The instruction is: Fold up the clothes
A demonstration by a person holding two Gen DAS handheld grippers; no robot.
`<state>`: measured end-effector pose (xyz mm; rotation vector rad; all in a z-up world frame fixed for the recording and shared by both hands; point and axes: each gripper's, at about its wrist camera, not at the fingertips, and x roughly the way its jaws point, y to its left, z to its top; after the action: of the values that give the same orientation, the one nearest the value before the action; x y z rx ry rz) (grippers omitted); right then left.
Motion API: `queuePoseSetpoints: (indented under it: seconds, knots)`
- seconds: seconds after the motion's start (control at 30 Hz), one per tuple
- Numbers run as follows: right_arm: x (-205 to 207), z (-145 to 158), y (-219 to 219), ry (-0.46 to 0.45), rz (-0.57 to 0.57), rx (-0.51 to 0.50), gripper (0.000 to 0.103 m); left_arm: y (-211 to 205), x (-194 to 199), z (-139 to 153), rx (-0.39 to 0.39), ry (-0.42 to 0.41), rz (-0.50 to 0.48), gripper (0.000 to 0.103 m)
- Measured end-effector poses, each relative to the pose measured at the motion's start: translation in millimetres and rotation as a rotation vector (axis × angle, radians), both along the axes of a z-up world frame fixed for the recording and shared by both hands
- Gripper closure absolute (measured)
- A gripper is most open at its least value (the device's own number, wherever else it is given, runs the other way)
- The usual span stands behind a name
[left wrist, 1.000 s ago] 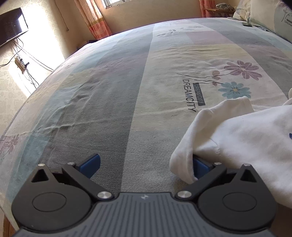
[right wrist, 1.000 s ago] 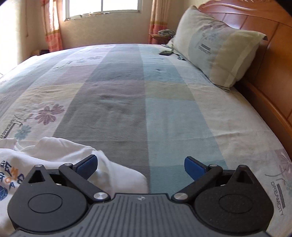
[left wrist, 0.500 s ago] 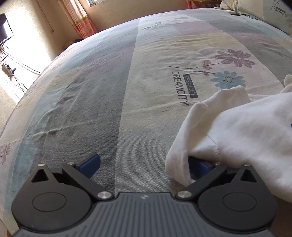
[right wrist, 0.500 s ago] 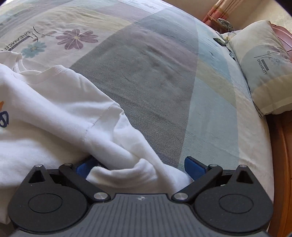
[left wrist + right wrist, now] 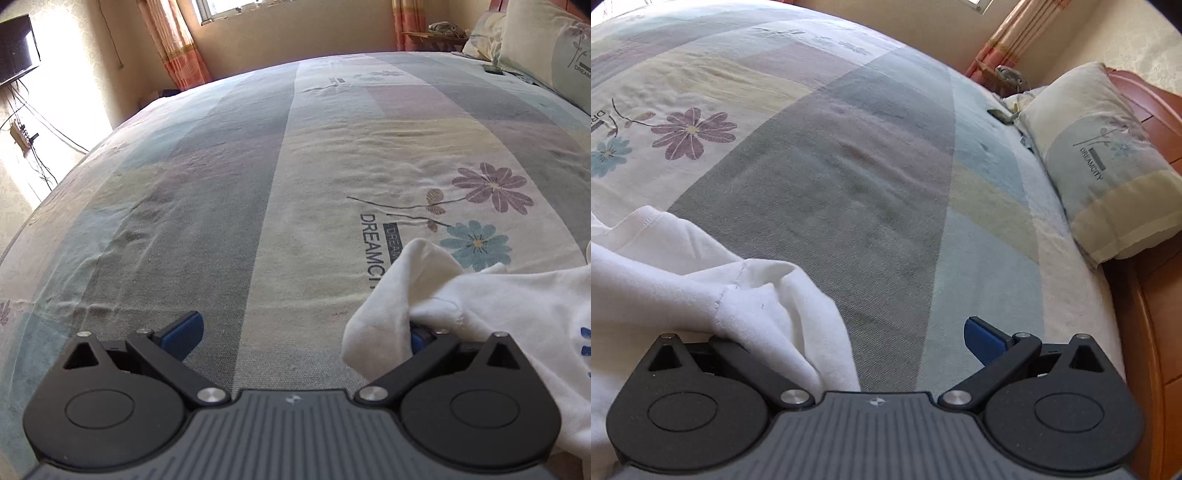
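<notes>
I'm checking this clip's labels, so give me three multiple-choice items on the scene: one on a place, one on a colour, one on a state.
1. Where does the white garment lie?
A. on the bedspread
B. on the floor
C. on the pillow

2. What colour are the gripper pads?
A. red
B. blue
C. green

3. How does the left gripper stand?
A. shut on the garment
B. open
C. out of view

Answers:
1. A, its cloth spreads over the patterned cover.
2. B, one blue pad shows clearly.
3. B, its fingers stand wide apart.

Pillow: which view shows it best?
The right wrist view: the whole pillow shows against the headboard, print readable. The left wrist view catches only a cropped corner of it at the frame's top right edge.
</notes>
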<state>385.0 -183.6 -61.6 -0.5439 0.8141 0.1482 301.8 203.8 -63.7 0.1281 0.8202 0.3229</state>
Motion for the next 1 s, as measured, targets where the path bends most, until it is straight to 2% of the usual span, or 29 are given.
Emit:
queuePoseSetpoints:
  seconds: [0.07, 0.17, 0.23, 0.3, 0.37, 0.4, 0.5, 0.6, 0.73, 0.83, 0.93, 1.0]
  knots:
    - [2, 9, -7, -0.081, -0.049, 0.028, 0.0, -5, 3, 11, 0.062, -0.06, 0.025, 0.0]
    - [2, 31, -23, -0.253, -0.14, 0.092, 0.0, -15, 3, 37, 0.147, -0.199, 0.033, 0.0]
    - [0, 42, -31, -0.364, -0.17, 0.099, 0.0, -18, 9, 49, 0.131, -0.245, 0.024, 0.0]
    - [3, 46, -36, -0.413, -0.192, 0.095, 0.0, -18, 26, 48, 0.102, -0.219, 0.02, 0.0]
    - [16, 35, -39, -0.357, -0.2, 0.076, 0.0, -15, 48, 34, 0.061, -0.144, 0.017, 0.0]
    - [23, 27, -41, -0.315, -0.202, 0.065, 0.0, -11, 62, 23, 0.022, -0.065, 0.005, 0.0]
    - [52, -9, -46, -0.099, -0.197, 0.027, 0.0, -3, 85, -8, -0.057, 0.092, -0.012, 0.001]
    - [63, -32, -54, -0.014, -0.194, 0.04, 0.0, 0, 89, -22, -0.085, 0.132, -0.011, 0.001]
    - [68, -28, -58, -0.003, -0.19, 0.085, 0.0, 4, 94, -13, -0.057, 0.093, -0.008, 0.0]
    - [77, -20, -56, -0.039, -0.195, 0.079, 0.0, 7, 104, -1, -0.048, 0.063, 0.004, 0.0]
    - [82, -6, -57, -0.117, -0.23, 0.112, 0.0, 5, 114, 11, -0.024, 0.016, 0.018, 0.0]
    - [84, 0, -58, -0.142, -0.259, 0.139, 0.0, 2, 122, 10, -0.031, 0.049, 0.006, 0.002]
